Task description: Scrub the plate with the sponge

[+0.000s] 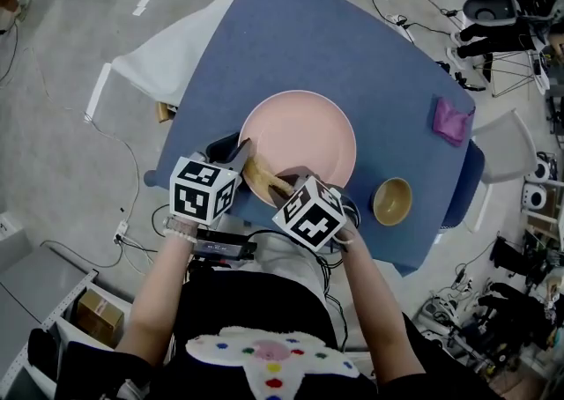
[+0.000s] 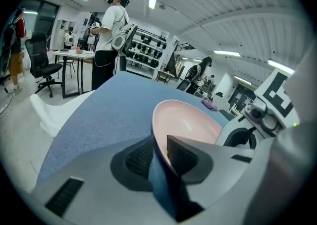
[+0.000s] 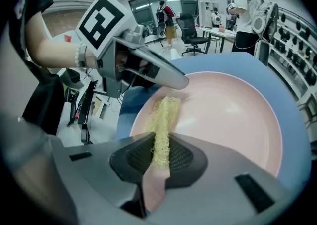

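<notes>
A pink plate (image 1: 300, 138) lies on the blue table (image 1: 308, 37) near its front edge. My left gripper (image 1: 240, 159) is shut on the plate's near left rim (image 2: 159, 137), one jaw inside the plate and one outside. In the right gripper view, a thin yellow sponge (image 3: 162, 130) stands on edge between the jaws of my right gripper (image 3: 159, 157), which is shut on it. The sponge (image 1: 264, 180) rests on the plate's (image 3: 228, 115) near inner surface, just beside the left gripper (image 3: 163, 73).
A small yellow-brown bowl (image 1: 392, 201) sits right of the plate. A purple cloth (image 1: 451, 120) lies near the table's right edge. White chairs (image 1: 167, 55) stand at the table's left and right. People and desks show in the background.
</notes>
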Demonstrator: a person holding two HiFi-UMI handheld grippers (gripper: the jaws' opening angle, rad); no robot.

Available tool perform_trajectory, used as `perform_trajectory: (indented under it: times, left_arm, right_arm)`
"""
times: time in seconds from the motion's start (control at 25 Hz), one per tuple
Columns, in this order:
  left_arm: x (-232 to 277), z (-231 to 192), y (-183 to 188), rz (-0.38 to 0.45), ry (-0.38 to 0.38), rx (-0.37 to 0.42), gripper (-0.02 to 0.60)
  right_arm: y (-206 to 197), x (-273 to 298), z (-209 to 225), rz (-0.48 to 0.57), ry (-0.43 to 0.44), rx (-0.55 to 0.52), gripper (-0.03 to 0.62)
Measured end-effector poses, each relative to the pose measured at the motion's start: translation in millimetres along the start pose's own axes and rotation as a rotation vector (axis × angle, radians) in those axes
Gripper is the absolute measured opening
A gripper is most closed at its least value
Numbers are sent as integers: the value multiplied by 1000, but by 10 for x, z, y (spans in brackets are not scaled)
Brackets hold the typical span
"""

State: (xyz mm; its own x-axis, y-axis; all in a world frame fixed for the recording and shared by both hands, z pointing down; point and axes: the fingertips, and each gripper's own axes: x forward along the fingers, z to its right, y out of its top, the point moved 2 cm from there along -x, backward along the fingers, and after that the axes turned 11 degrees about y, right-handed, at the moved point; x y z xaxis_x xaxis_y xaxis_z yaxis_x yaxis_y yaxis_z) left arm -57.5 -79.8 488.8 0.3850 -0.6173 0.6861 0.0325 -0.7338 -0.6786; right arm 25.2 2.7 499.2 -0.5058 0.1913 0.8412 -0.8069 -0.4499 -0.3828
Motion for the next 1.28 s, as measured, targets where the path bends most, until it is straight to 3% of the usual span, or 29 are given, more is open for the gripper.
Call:
perform_trajectory:
  times: [0.52,1.28]
  left_arm:
    - [11,1,-15,3,9,-12,84]
    - [-10,-21,-13,8,13,-26,83]
  right_arm:
    - [-26,-72,193,-18,-61,-74,60]
    - [155,-404,994,86,-303,46,60]
